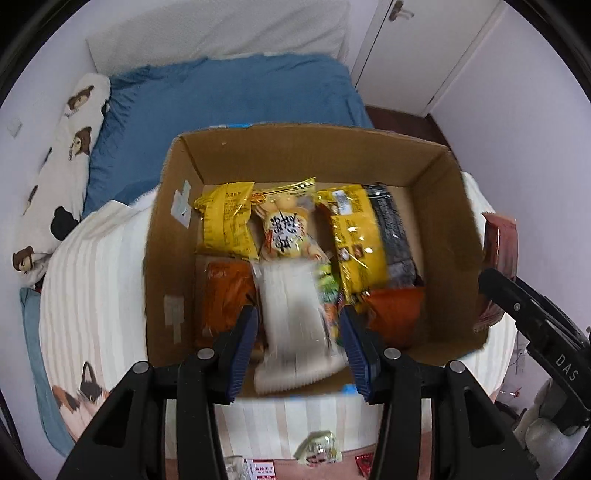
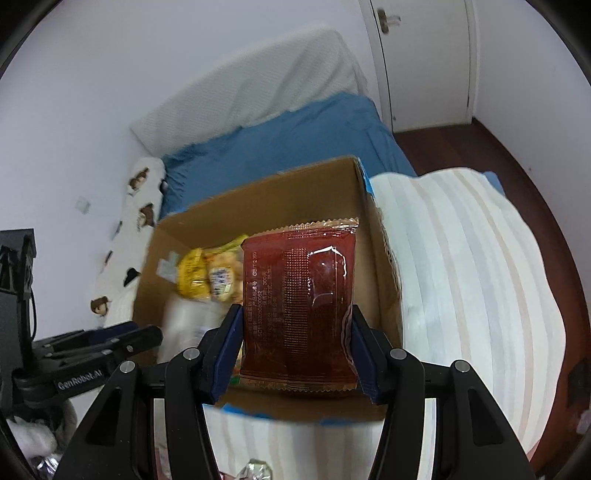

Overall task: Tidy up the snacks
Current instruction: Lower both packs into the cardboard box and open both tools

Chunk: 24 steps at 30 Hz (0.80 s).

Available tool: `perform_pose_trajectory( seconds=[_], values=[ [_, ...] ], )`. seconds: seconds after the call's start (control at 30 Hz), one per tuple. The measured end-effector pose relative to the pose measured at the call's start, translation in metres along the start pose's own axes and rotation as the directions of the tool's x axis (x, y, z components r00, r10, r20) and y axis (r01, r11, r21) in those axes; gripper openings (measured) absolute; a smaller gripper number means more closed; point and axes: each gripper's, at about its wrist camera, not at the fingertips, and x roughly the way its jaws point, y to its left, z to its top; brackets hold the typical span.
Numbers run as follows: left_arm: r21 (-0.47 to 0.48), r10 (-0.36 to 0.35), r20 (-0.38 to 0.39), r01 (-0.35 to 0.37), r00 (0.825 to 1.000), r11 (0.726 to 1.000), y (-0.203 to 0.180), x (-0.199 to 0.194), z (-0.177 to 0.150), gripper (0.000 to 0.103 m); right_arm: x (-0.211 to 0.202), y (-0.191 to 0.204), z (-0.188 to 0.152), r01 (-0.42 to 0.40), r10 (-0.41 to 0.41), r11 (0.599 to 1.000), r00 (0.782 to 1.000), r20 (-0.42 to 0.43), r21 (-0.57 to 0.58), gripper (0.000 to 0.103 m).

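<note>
Left tool [image 1: 299, 332] clamped on a white packet [image 1: 291, 314], hung straight over the open cardboard box [image 1: 306, 147] on the bed for a clean drop. Right tool [image 2: 295, 332] clamped on a dark red packet [image 2: 299, 306], poised above the box's far-side corner, likely the next free slot.

Small bedroom with plain white walls [image 2: 92, 92] and a dark reddish wooden floor [image 2: 517, 177]. A bed with a blue sheet [image 1: 229, 92] bears a cream striped blanket [image 2: 461, 277], a white pillow [image 1: 221, 29] and a bear-print bolster [image 1: 62, 166]; a white door [image 2: 424, 62] with lever handle stands beyond.
</note>
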Motion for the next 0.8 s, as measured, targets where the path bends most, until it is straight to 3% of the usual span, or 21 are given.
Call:
perform_pose_trajectory(
  seconds=[0.17, 0.23, 0.33, 0.43, 0.5, 0.57, 0.8],
  values=[
    [-0.013, 0.012, -0.073, -0.013, 0.997, 1.0, 0.01, 0.037, 0.021, 0.044, 0.044, -0.012, 0.015, 0.056, -0.055, 0.998, 0.994, -0.095, 0.008, 0.059],
    [-0.029, 0.021, -0.115, -0.024, 0.993, 0.999, 0.014, 0.052, 0.023, 0.044, 0.059, -0.018, 0.016, 0.079, -0.073, 0.996, 0.988, -0.139, 0.034, 0.078],
    [-0.061, 0.001, -0.149, -0.01, 0.989, 0.998, 0.02, 0.065, 0.02, 0.045, 0.066, -0.016, 0.015, 0.081, -0.077, 0.996, 0.987, -0.143, 0.025, 0.088],
    [-0.069, 0.001, -0.143, -0.011, 0.99, 0.998, 0.023, 0.067, 0.014, 0.069, 0.069, -0.01, 0.013, 0.076, -0.073, 0.997, 0.986, -0.152, 0.017, 0.097],
    [-0.07, 0.0, -0.129, -0.009, 0.992, 0.998, 0.024, 0.066, 0.009, 0.09, 0.069, -0.006, 0.011, 0.084, -0.081, 0.996, 0.984, -0.158, 0.012, 0.098],
    [-0.068, 0.005, -0.118, -0.013, 0.993, 0.998, 0.024, 0.063, 0.004, 0.095, 0.071, -0.004, 0.008, 0.086, -0.084, 0.996, 0.982, -0.172, 0.006, 0.099],
    [-0.063, 0.041, -0.056, -0.044, 0.998, 0.997, 0.026, 0.037, -0.012, 0.096, 0.064, 0.007, -0.005, 0.12, -0.124, 0.992, 0.976, -0.181, -0.032, 0.099]
  ],
)
